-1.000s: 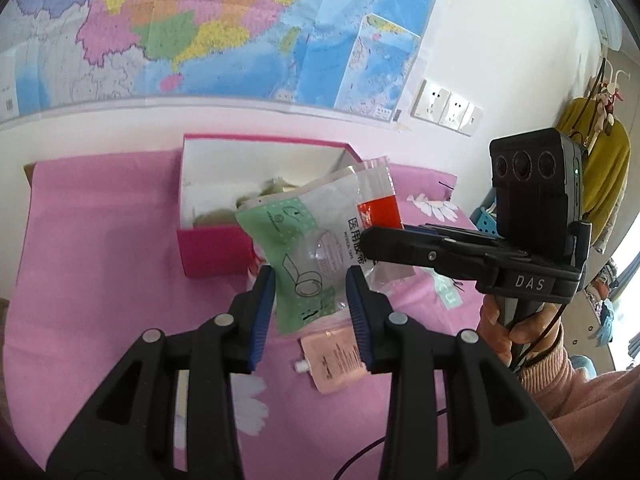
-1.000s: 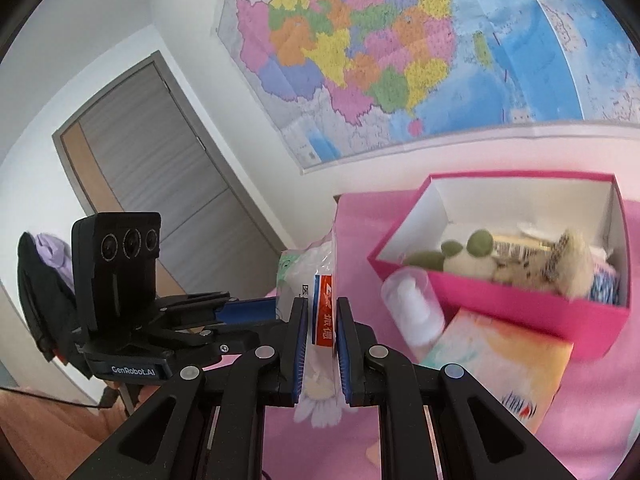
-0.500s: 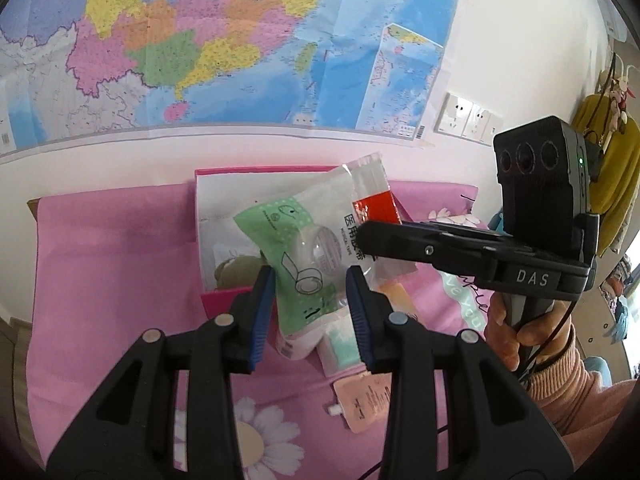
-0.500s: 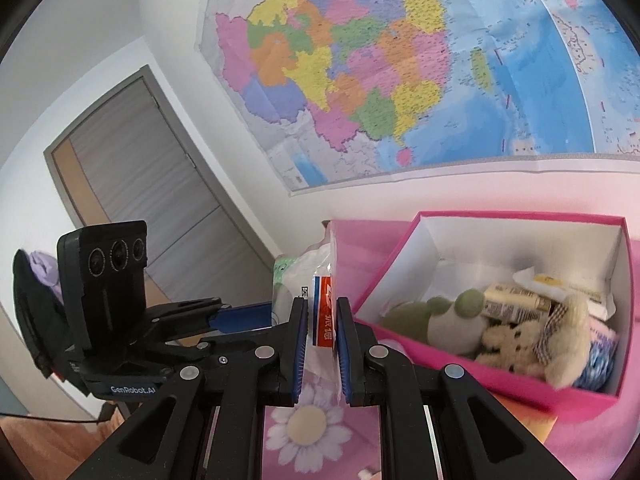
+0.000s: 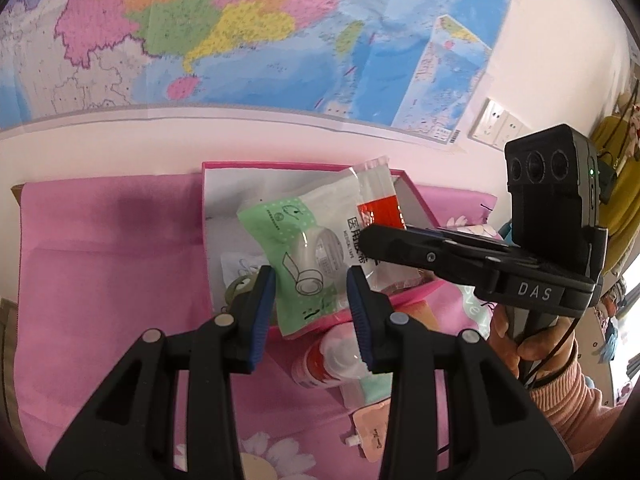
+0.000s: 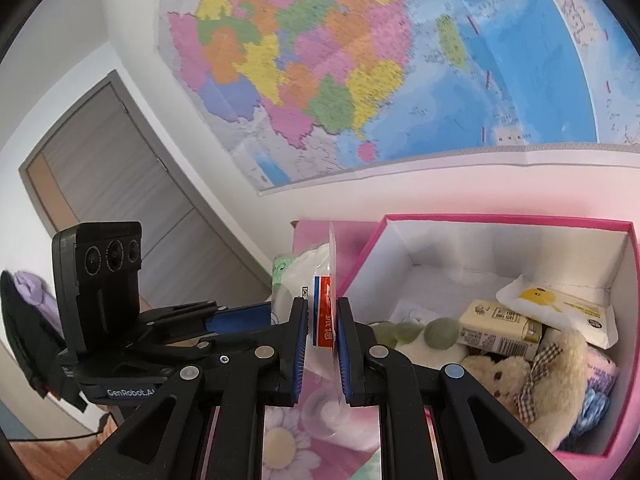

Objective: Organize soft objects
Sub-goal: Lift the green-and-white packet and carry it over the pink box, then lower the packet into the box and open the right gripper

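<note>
While the left hand-held gripper (image 5: pixel 310 304) clamps the green lower end of the bandage packet (image 5: pixel 316 248), the right hand-held gripper (image 6: pixel 322 336) pinches the packet's red-printed clear end between its closed pads. Just beyond both, the packet hangs over the open pink box (image 6: pixel 624 364), where a plush bear (image 6: pixel 516 376) lies to the right.

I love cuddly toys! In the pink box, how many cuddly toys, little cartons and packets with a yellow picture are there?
Cuddly toys: 2 (cream teddy bear, green plush)
Little cartons: 1
Yellow-picture packets: 1
Total: 4
</note>
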The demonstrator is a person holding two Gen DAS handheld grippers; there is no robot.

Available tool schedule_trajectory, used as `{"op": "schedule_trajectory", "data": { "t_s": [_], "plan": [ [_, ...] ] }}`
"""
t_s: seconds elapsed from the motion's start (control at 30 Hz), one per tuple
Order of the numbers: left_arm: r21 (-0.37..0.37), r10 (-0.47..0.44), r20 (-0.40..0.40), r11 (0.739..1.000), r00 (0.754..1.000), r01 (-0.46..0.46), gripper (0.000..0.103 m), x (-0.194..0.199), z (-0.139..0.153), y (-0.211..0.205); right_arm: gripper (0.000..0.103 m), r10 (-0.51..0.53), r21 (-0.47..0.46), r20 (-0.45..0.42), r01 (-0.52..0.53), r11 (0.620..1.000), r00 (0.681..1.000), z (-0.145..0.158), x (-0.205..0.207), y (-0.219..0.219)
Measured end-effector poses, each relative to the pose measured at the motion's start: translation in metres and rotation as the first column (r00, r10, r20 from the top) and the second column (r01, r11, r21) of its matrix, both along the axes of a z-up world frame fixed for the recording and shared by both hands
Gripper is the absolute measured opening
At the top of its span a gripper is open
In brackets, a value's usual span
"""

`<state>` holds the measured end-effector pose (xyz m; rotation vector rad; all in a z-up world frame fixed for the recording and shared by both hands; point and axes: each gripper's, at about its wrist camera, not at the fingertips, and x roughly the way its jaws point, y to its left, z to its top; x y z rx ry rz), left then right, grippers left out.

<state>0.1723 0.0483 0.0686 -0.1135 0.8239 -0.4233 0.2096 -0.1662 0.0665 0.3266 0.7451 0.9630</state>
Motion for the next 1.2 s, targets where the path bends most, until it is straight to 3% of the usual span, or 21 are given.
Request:
{"op": "schedule_trajectory", "data": {
  "t_s": [0.5,0.7,0.8,1.2],
  "plan": [
    [0.035,0.045,-0.089,0.999,0.995,-0.042,0.04,0.047,-0.03,-0.002,0.019,-0.045,-0.046,-0.099,0.041,0.998,0.994,-0.03,0.045,0.014],
    [0.051,0.094,-0.123,0.995,0.988,-0.088,0.039,0.062,-0.043,-0.001,0.03,-0.093,-0.098,-0.117,0.082,0.992,0.989,-0.039,0.061,0.023],
    [0.048,0.106,-0.128,0.994,0.986,-0.1,0.039,0.063,-0.046,0.001,0.045,-0.128,-0.134,-0.099,0.114,0.984,0.987,-0.038,0.064,0.026],
    [0.055,0.12,0.01,0.991,0.993,-0.12,0.039,0.015,-0.027,0.011,0.047,-0.131,-0.106,-0.037,0.126,0.986,0.991,-0.026,0.036,-0.003]
  ]
}}
